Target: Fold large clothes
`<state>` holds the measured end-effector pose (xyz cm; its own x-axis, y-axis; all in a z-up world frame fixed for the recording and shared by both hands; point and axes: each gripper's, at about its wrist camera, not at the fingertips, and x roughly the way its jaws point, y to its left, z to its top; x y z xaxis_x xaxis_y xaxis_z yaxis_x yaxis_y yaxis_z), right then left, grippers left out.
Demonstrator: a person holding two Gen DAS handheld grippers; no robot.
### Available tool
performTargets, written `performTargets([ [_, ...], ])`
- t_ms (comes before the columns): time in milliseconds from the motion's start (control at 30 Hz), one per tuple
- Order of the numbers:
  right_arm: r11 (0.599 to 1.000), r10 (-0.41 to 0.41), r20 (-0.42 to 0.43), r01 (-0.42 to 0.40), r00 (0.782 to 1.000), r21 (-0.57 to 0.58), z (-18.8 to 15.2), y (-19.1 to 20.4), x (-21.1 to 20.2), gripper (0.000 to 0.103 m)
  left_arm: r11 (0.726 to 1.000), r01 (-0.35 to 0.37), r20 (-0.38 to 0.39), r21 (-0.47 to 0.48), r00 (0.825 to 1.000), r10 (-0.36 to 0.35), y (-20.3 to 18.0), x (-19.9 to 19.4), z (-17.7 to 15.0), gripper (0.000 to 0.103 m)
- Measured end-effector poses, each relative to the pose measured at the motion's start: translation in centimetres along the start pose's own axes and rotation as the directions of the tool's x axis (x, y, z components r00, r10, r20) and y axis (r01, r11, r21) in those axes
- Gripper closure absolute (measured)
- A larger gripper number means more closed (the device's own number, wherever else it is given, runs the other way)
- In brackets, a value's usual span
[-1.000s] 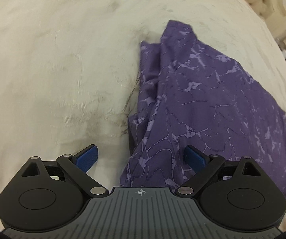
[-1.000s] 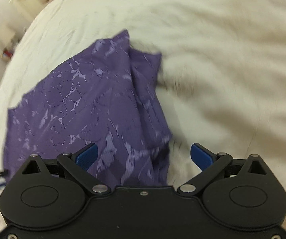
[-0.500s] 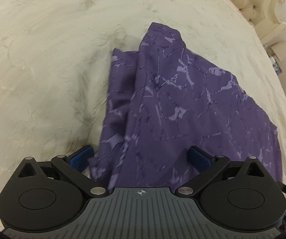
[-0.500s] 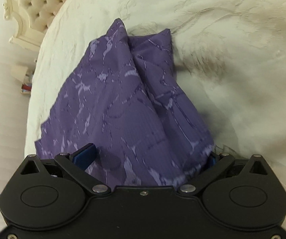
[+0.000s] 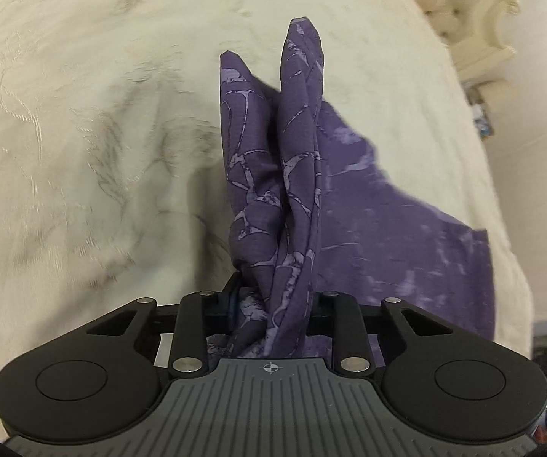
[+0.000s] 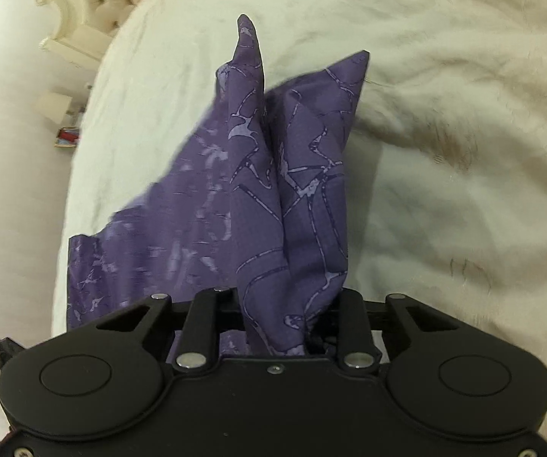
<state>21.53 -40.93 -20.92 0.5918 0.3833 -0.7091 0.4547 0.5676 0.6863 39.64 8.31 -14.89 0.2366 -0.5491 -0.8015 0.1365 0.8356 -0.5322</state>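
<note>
I see one garment (image 5: 273, 198), a thin purple cloth printed all over with pale lilac crackle lines, like veined marble. It is bunched into narrow standing folds that rise to two pointed tips, one taller than the other. In the left view the folds run straight up the middle, and the rest of the cloth spreads off to the right as a broad, blurred sheet with a straight lower edge. In the right view the garment (image 6: 292, 190) shows the same twin peaks, the sheet fanning out to the left. The cloth hangs lifted above a cream bedspread, its lower part gathered tight.
</note>
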Motion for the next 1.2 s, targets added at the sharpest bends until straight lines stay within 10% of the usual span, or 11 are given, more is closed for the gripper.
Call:
performTargets([
  [333,0.994,-0.035,-0.108,0.023,0.994,-0.106,-7.3,0.7,-5.9,0.066,0.998,0.046,-0.077,0.037,0.996,-0.043,1.1,-5.2,-7.5,0.075],
  [533,0.962,-0.260,-0.089,0.251,0.961,-0.107,-10.6,-2.8,-5.9,0.039,0.965,-0.260,0.020,0.035,0.966,0.259,5.4,-5.3,-9.6,0.053],
  [733,0.950,-0.310,-0.020,0.309,0.951,-0.037,-11.8,-4.4,-6.1,0.026,0.955,-0.296,0.075,0.005,0.953,0.294,4.7,-5.6,-9.8,0.044],
  [1000,0.973,-0.203,0.100,0.212,0.974,-0.086,-12.3,-3.0,-8.8,0.000,0.961,-0.227,0.250,0.156,0.950,0.184,-2.7,-8.5,-11.0,0.025],
  [1200,0.976,-0.189,0.049,0.193,0.981,-0.104,-11.7,-3.8,-7.4,0.000,0.949,-0.176,0.187,0.261,0.974,0.129,-8.1,-4.4,-11.0,0.025],
])
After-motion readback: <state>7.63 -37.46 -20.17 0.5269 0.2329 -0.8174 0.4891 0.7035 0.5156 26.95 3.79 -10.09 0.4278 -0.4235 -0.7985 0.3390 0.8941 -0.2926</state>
